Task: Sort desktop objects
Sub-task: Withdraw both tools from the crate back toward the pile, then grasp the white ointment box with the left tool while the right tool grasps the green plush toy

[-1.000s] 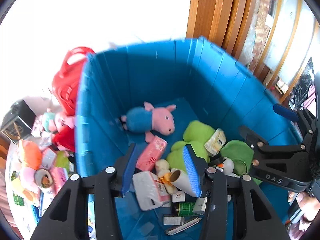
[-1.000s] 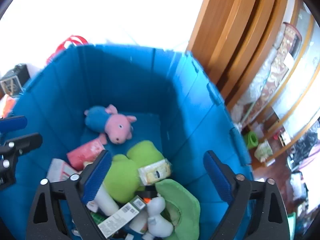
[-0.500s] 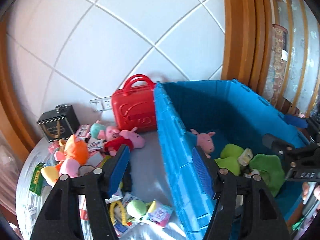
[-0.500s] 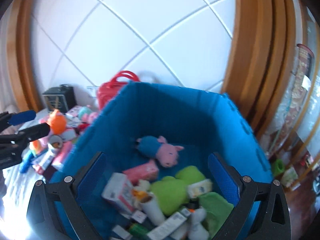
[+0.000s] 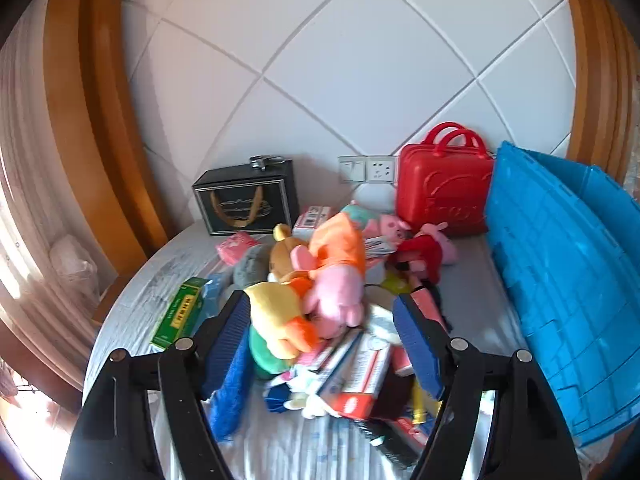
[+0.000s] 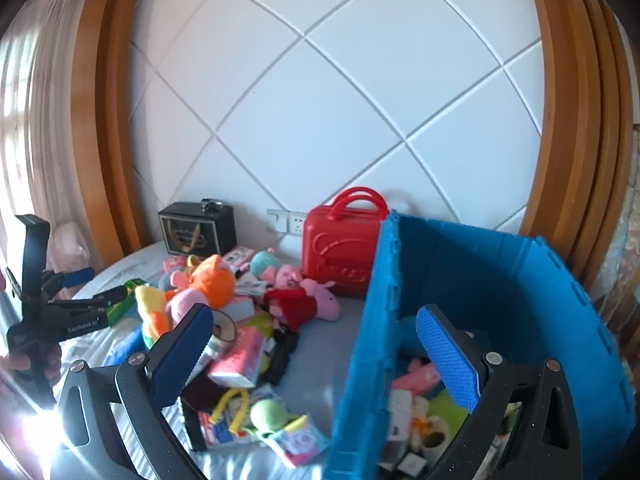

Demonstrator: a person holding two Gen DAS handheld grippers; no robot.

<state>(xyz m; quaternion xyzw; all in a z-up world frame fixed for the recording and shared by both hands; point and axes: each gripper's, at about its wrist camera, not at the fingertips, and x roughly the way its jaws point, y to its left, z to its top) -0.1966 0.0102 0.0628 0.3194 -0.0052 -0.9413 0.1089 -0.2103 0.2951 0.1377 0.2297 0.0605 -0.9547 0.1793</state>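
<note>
A pile of plush toys, boxes and packets lies on the grey table point(image 5: 152, 280). My left gripper point(image 5: 324, 344) is open and empty, hovering over the pile near a pink and orange plush point(image 5: 332, 276) and a yellow plush point(image 5: 280, 320). It also shows in the right wrist view point(image 6: 80, 288). My right gripper point(image 6: 316, 356) is open and empty, straddling the left wall of the blue bin point(image 6: 372, 340). The bin point(image 5: 568, 280) holds several sorted toys and boxes point(image 6: 416, 404).
A red case point(image 5: 444, 188) and a black box point(image 5: 248, 204) stand at the back by the wall. A green box point(image 5: 180, 312) lies at the pile's left. A pink packet point(image 6: 240, 356) and small green plush point(image 6: 268, 412) lie near the bin.
Both grippers have swung left, out of the blue bin. The left one has gone from over the bin's contents to over the table pile. Both stay open and empty.
</note>
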